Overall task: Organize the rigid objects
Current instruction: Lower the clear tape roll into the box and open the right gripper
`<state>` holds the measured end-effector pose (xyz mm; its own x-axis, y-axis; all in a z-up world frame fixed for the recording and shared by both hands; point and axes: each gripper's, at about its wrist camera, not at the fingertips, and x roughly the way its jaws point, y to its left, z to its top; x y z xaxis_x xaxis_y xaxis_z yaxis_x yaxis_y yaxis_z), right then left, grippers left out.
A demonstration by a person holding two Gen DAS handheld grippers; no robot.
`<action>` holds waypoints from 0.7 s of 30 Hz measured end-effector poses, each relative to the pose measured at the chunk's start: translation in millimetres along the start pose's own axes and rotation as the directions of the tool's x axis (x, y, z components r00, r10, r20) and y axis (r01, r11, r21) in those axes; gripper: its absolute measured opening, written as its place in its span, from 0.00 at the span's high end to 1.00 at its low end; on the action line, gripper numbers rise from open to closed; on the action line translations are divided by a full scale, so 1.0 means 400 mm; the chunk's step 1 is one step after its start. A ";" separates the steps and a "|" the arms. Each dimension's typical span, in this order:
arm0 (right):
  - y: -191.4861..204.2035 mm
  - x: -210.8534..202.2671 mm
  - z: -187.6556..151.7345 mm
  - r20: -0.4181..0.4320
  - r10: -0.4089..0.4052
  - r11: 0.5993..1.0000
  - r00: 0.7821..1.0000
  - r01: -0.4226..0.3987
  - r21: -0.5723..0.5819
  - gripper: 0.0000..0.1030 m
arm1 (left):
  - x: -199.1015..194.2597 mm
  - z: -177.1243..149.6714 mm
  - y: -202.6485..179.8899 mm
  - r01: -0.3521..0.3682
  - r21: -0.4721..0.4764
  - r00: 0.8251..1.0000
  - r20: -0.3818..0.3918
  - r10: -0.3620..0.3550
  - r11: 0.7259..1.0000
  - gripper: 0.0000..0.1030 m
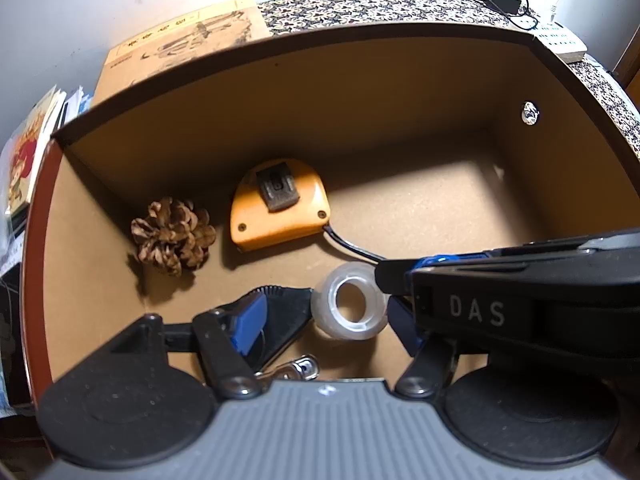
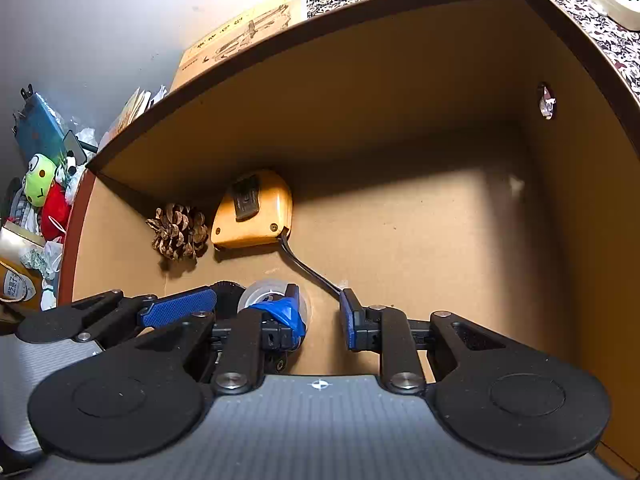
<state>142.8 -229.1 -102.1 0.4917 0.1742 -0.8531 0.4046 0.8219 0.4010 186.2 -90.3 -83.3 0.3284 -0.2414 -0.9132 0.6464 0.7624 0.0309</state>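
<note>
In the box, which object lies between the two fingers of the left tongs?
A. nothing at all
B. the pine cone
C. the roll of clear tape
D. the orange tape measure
C: in the left wrist view the roll of clear tape sits between the blue pads of the open left tongs; the pine cone and the orange tape measure lie farther back.

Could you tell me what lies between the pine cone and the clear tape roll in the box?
Only bare box floor separates the pine cone from the tape roll; the left wrist view shows it. The orange tape measure sits behind that stretch.

Both your grippers sit low & side by side: left gripper (image 1: 326,316) jaws apart, right gripper (image 2: 320,314) jaws apart too.
</note>
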 end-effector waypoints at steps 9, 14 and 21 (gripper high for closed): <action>0.000 0.000 0.005 -0.001 0.011 1.000 1.000 -0.011 -0.009 0.95 | 0.000 -0.001 0.003 -0.007 -0.004 1.000 0.003 0.007 1.000 0.31; -0.001 -0.006 0.002 0.005 0.017 1.000 1.000 -0.017 -0.019 0.95 | -0.003 -0.004 0.003 -0.015 -0.008 1.000 0.009 0.015 1.000 0.31; -0.001 -0.002 0.005 0.001 0.015 1.000 1.000 -0.015 -0.012 0.95 | -0.001 -0.003 0.004 -0.011 -0.006 1.000 0.004 0.011 1.000 0.31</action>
<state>143.6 -230.8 -100.9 0.4990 0.1860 -0.8464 0.3876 0.8257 0.4099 186.4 -88.1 -83.4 0.3385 -0.2354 -0.9110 0.6385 0.7687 0.0386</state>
